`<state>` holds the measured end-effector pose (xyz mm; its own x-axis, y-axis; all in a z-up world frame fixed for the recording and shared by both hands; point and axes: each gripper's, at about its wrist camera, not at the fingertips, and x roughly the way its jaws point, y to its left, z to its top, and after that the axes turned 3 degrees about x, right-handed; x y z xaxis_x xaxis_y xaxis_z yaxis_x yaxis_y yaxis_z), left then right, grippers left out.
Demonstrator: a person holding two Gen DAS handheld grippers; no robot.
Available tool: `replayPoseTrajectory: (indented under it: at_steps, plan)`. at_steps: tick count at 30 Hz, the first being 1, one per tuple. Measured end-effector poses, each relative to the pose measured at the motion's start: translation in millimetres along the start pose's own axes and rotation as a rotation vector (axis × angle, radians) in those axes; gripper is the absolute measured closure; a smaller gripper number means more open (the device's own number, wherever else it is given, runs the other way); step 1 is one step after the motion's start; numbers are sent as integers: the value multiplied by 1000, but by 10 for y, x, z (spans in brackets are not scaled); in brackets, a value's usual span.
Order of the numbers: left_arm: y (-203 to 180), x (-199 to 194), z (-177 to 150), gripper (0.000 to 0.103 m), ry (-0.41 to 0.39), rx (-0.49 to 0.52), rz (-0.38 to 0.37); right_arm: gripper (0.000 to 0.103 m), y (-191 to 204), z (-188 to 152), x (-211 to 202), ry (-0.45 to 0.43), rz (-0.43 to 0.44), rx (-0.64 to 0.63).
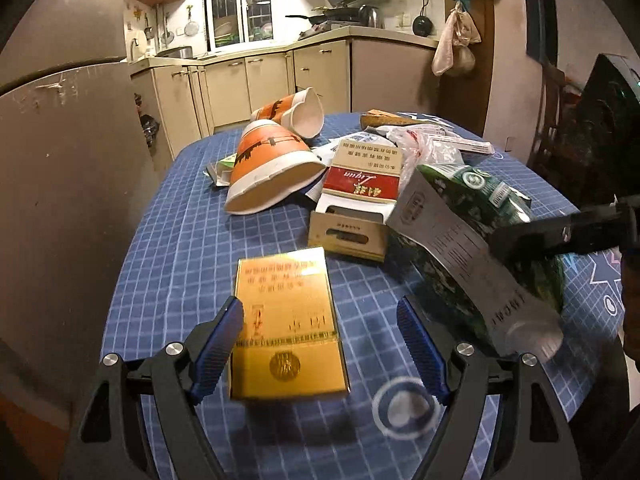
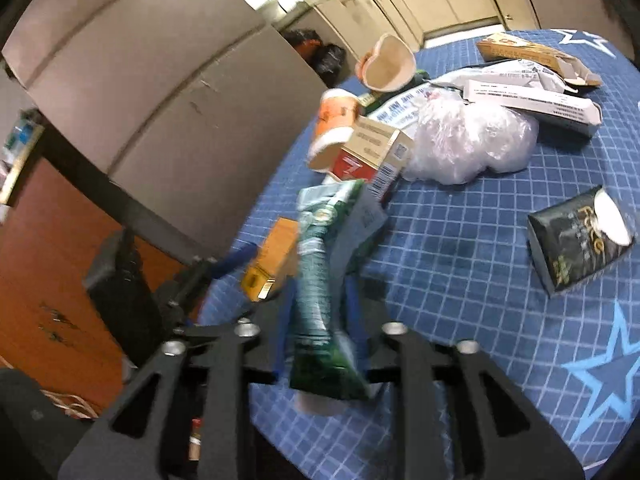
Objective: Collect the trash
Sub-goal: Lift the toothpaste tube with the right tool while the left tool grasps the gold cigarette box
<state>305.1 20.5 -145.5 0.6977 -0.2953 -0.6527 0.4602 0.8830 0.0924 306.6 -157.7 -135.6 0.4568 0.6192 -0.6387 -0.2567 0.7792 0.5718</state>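
2 crushed paper cups point(image 1: 276, 168) lie empty on the table point(image 1: 168, 240).

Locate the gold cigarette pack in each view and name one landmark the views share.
Left wrist: gold cigarette pack lies low and centre, between the open left hand-held gripper fingers.
Right wrist: left of centre, behind the green bag.
Shared landmark: red cigarette box.
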Motion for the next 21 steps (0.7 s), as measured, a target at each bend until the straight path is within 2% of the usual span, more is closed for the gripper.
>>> replayPoseTrajectory:
  at_steps: [3,6,7,8,10,14,16,21]
  plan:
    - [-6,32,14,24,4,18,-1,66,-16,17,83,13,-15,-9]
    - [-54,44,-10,24,0,49,18,75,-33,18,156,23,-8,-11]
    - [-70,22,-31,28,-4,55,25,81,-32,6,155,23,1,-14]
    - [-72,19,-41,32,-11,56,36,81,-29,-20,114,22,6,-16]
    - [-44,6,-50,51,-27,34,65,82,-11,-30,124,17,11,-23]
    - [15,-28,-64,65,-39,-2,70,82,30,-135,0,2,4,-38]
    - [-69,-45,-89,79,-47,36,78,82,54,-154,-37,-10,5,-39]
    - [-230,-121,-119,102,-75,76,107,83,82,-211,-201,-45,5,-44]
